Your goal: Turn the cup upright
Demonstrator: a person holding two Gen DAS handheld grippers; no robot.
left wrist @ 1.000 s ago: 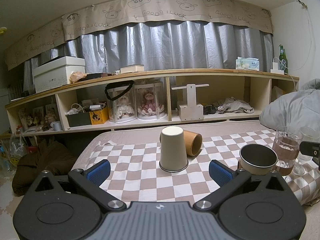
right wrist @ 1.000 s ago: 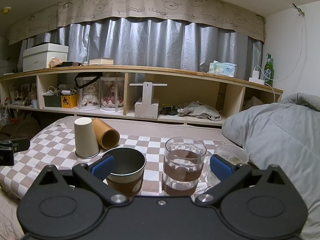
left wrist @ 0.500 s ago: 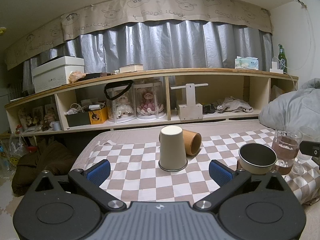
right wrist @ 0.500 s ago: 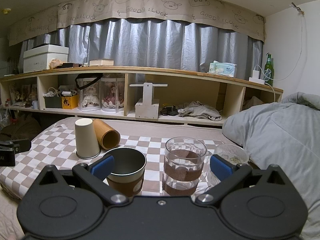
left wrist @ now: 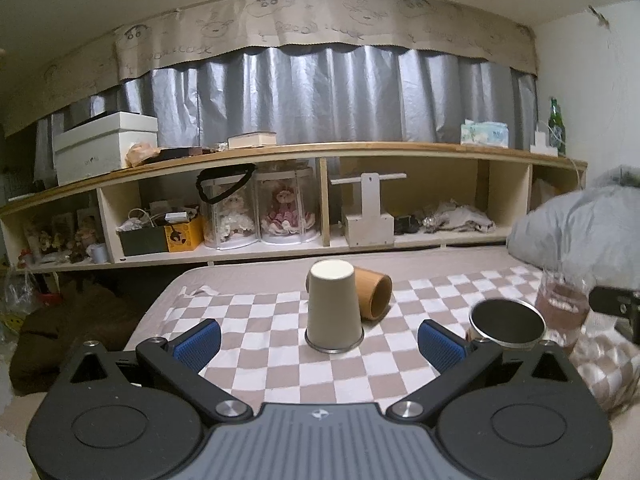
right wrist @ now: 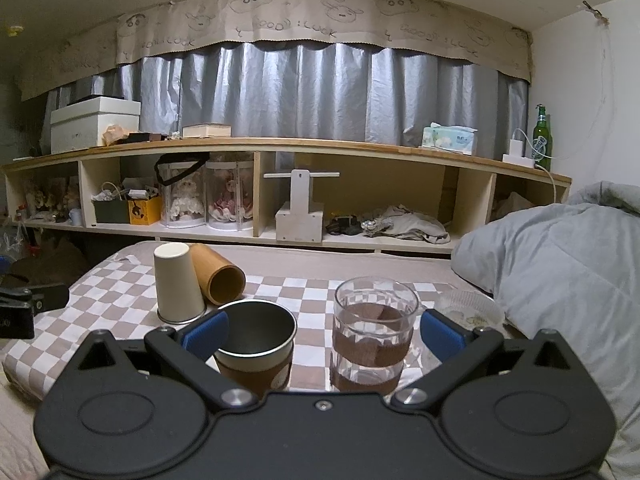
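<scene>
Cream paper cup (left wrist: 334, 310), standing mouth-down on the checked cloth (left wrist: 260, 344) against a toppled brown tube (left wrist: 374, 294), waits ahead of my wide-open, empty left gripper (left wrist: 318, 340); next I close in and grasp its wall, right gripper (right wrist: 322, 332) likewise open.

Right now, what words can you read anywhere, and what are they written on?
"GOOD! LUCK": hand-drawn on the paper valance above the curtain, repeated along it.
Green bottle: label too small to read.
Tissue pack: print too small to read.
White box: small mark, blurred.
Cups: no words visible.
</scene>
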